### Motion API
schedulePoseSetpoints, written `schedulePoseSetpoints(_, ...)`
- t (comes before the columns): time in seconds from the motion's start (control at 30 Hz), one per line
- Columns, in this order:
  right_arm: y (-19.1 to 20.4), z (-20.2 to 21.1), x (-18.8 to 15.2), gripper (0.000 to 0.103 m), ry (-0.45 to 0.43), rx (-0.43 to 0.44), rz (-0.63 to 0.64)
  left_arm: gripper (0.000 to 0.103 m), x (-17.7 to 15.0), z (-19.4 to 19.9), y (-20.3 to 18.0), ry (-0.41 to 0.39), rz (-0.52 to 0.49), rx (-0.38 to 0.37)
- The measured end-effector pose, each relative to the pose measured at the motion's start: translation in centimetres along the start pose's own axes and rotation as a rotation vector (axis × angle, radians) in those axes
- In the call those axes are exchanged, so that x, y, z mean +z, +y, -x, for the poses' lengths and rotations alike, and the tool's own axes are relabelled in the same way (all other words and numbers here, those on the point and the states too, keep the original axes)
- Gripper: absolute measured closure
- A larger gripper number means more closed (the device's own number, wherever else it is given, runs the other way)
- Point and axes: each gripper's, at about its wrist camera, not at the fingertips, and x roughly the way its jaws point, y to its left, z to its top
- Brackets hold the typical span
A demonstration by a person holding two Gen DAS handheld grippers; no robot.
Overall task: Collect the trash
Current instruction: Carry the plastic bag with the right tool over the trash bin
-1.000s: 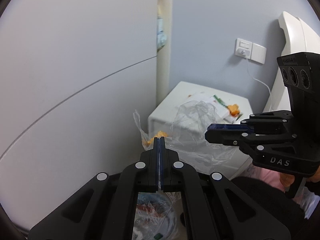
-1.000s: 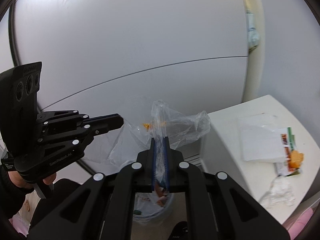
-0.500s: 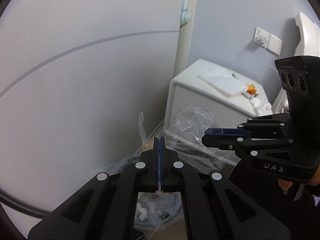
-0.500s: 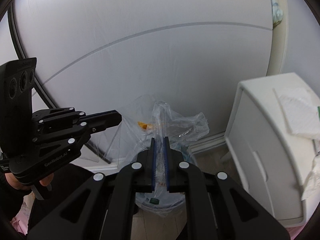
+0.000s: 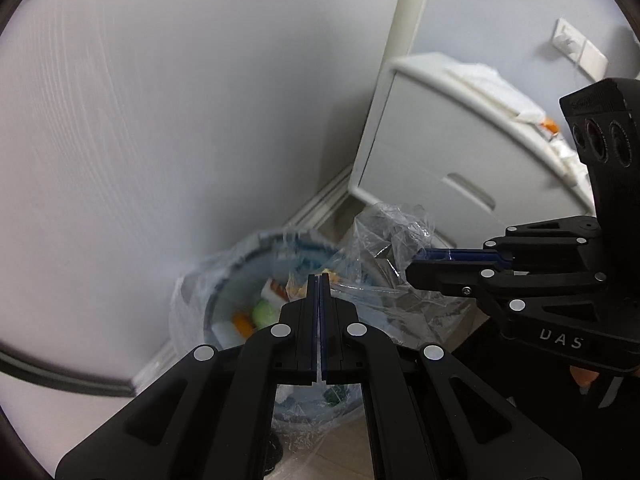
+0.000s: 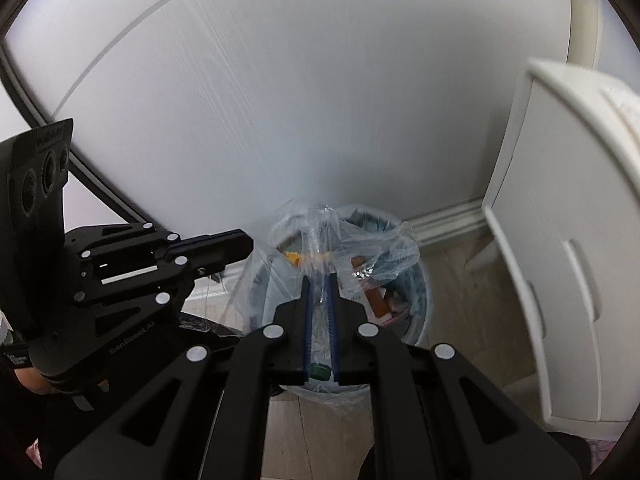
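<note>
1. The left hand-held gripper (image 5: 319, 280) points steeply down, its two fingers pressed together on a thin edge of the clear plastic bag (image 5: 394, 232) — the film comes out from between the blue pads and stretches off to the right.
2. The right hand-held gripper (image 6: 320, 280) also points down, and its jaws are clamped on a bunched strip of the same bag (image 6: 376, 252); crumpled film fills the narrow gap between the pads and stands up above the fingertips.
3. In the left wrist view the right hand-held gripper (image 5: 420, 266) comes in from the right with film gathered at its tip; in the right wrist view the left hand-held gripper (image 6: 240, 246) reaches in from the left, near the bag's left side.
4. Just beyond and below both tools stands a round bin (image 6: 416, 304) on the pale wood-look floor (image 6: 452, 300). The bag lines it and its loose top is drawn up above the rim.
5. Inside the bin lies trash (image 5: 264, 312) — a green round piece, orange bits and white scraps; what each item is I cannot tell.
6. Behind the bin rises a pale wall (image 6: 280, 100) with a white skirting board (image 6: 448, 220) at its foot.
7. To the right stands a white cabinet (image 5: 432, 152) with recessed handles, crumpled white paper (image 5: 492, 84) on its top.
8. Farthest back, a wall socket (image 5: 576, 50) sits on the blue-grey wall.
</note>
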Motion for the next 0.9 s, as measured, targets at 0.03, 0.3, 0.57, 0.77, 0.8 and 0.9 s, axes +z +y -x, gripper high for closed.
schedulePoseSetpoints(0.03, 0.4, -0.8, 0.2, 0.094, 0.016, -0.006, -0.004, 0.103, -0.4, -0.7, 0.2, 0.015, 0.005, -0.002)
schedulePoseSetpoints(0.3, 0.1, -6.0, -0.2, 0.094, 0.123, -0.037, -0.029, 0.103, -2.1, -4.9, 1.6, 0.111, 0.035, 0.005)
schedulePoseSetpoints(0.57, 0.4, -8.4, -1.0, 0.094, 0.157, -0.049, 0.003, 0.103, -2.7, -7.1, 2.3, 0.16, 0.069, -0.014)
schedulePoseSetpoints(0.77, -0.2, -9.8, -1.5, 0.094, 0.177, -0.06, 0.012, 0.103, -3.4, -8.7, 3.0, 0.201, 0.086, -0.018)
schedulePoseSetpoints(0.8, 0.0, -9.9, -1.6, 0.094, 0.18, -0.067, 0.025, 0.103, -3.5, -8.9, 3.0, 0.208, 0.088, -0.02)
schedulePoseSetpoints(0.9, 0.3, -10.3, -2.2, 0.094, 0.196, -0.086, 0.057, 0.103, -3.8, -9.4, 2.5, 0.218, 0.075, -0.029)
